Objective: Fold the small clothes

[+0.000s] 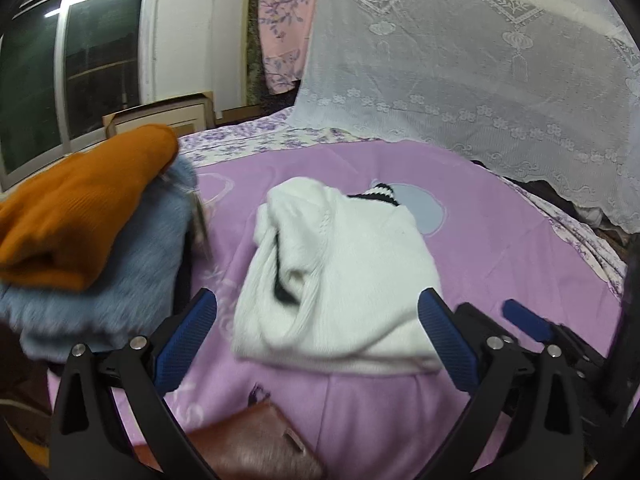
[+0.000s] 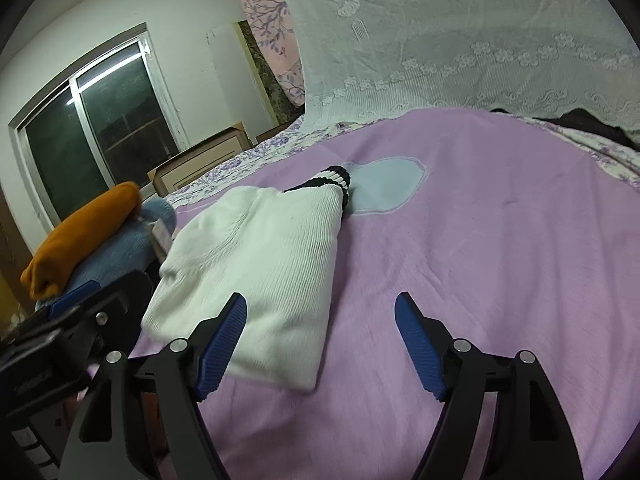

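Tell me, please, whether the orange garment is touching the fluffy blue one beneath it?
Touching. The left wrist view shows the orange garment lying directly on the fluffy blue garment, with no gap.

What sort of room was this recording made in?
Most likely a bedroom in a home. The clothes lie on a bed with a purple blanket, a white lace mosquito net hangs over its far side, and a dark sliding window sits in the white wall.
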Demonstrator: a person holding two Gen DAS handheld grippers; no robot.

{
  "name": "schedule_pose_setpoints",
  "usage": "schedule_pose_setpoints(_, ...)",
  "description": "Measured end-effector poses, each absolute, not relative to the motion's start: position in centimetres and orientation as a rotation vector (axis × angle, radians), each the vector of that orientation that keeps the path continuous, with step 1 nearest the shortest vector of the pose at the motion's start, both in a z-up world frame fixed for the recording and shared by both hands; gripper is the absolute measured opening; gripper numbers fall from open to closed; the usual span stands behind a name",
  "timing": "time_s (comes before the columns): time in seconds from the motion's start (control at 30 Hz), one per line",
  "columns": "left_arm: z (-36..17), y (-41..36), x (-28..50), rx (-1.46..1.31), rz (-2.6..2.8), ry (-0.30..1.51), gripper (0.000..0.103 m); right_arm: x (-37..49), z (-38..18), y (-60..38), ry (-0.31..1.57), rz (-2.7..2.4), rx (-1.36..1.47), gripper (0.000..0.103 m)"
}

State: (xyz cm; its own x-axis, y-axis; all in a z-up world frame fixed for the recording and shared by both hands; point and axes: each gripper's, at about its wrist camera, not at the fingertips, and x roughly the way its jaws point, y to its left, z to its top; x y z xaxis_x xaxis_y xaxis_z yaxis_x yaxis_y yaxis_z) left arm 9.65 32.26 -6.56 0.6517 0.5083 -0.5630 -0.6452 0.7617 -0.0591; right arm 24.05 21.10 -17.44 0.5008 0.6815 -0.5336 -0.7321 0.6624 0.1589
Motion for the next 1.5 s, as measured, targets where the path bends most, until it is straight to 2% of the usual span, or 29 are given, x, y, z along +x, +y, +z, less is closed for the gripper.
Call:
schedule_pose_setpoints(0.03,-6.6,32.0,9.3,-0.270,0.667,0.552,0.098,23.6,-17.3,20.7,0.593,0.853,-0.098,0.085)
schedule_pose_setpoints(0.53,-6.8,29.1,5.7,-0.292,0.699,0.588,0.099,19.0,-17.2,17.8,0.527,0.854,-0.152,0.094)
schedule_pose_setpoints(1.5,-6.9,29.1,6.1,-0.284,0.703,0.605,0.099,18.9,-17.5,17.6,0.531,0.849,-0.143,0.095)
